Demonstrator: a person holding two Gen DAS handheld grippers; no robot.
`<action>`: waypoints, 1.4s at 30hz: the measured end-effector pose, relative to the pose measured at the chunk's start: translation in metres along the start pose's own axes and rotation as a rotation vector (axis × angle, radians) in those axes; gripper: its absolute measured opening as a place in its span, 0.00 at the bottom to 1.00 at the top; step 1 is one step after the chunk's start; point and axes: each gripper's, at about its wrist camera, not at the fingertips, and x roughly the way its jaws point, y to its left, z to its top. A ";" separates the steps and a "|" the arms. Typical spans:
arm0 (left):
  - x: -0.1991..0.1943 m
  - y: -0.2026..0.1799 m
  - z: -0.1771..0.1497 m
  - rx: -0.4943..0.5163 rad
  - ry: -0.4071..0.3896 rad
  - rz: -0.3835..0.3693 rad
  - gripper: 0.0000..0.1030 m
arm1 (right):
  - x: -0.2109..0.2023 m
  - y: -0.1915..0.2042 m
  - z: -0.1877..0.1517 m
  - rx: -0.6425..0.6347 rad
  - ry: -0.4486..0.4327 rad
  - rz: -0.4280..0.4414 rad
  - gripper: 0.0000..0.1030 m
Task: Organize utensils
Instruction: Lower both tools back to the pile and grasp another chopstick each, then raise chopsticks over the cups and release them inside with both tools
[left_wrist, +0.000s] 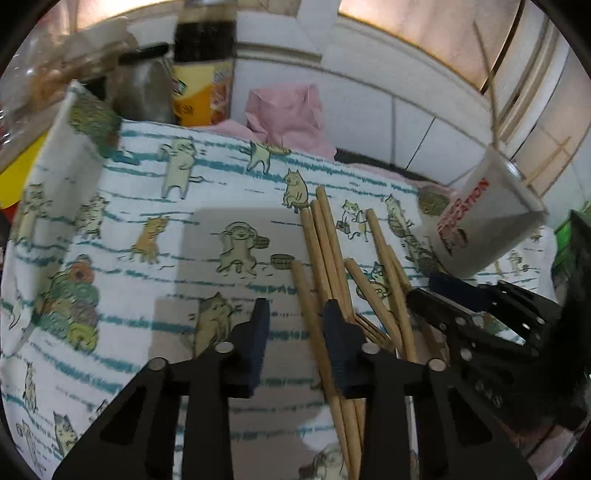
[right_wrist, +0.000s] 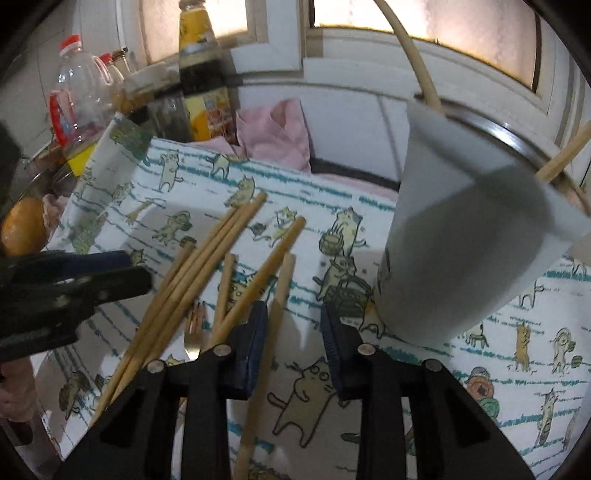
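Several wooden chopsticks (left_wrist: 325, 251) (right_wrist: 207, 266) lie in a loose pile on a cat-print cloth (left_wrist: 147, 221). My left gripper (left_wrist: 297, 325) hangs over the pile's left side. One chopstick runs between its fingers, close to the right pad, with a clear gap on the left. My right gripper (right_wrist: 293, 321) is also part-open, with a single chopstick (right_wrist: 280, 291) in the gap near its left pad. Each gripper shows in the other's view, the right gripper (left_wrist: 439, 291) and the left gripper (right_wrist: 129, 267). A white paper cup (left_wrist: 480, 221) (right_wrist: 461, 240) holds a few sticks. A metal fork (right_wrist: 192, 339) lies under the chopsticks.
A dark sauce bottle (left_wrist: 203, 74) (right_wrist: 201, 74), a jar (left_wrist: 144, 88) and a clear bottle with a red cap (right_wrist: 77, 92) crowd the back left. A pink cloth (left_wrist: 284, 110) lies by the tiled wall. An orange (right_wrist: 22, 225) sits at the far left.
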 end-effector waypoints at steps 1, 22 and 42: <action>0.003 -0.003 0.001 0.005 0.004 -0.018 0.27 | 0.001 0.001 0.000 -0.003 0.005 0.001 0.27; 0.021 -0.029 0.009 0.072 0.054 0.065 0.15 | -0.006 -0.015 0.002 0.093 -0.005 0.097 0.06; 0.000 -0.013 -0.006 0.033 0.062 0.016 0.24 | -0.126 -0.042 0.002 0.224 -0.651 0.268 0.06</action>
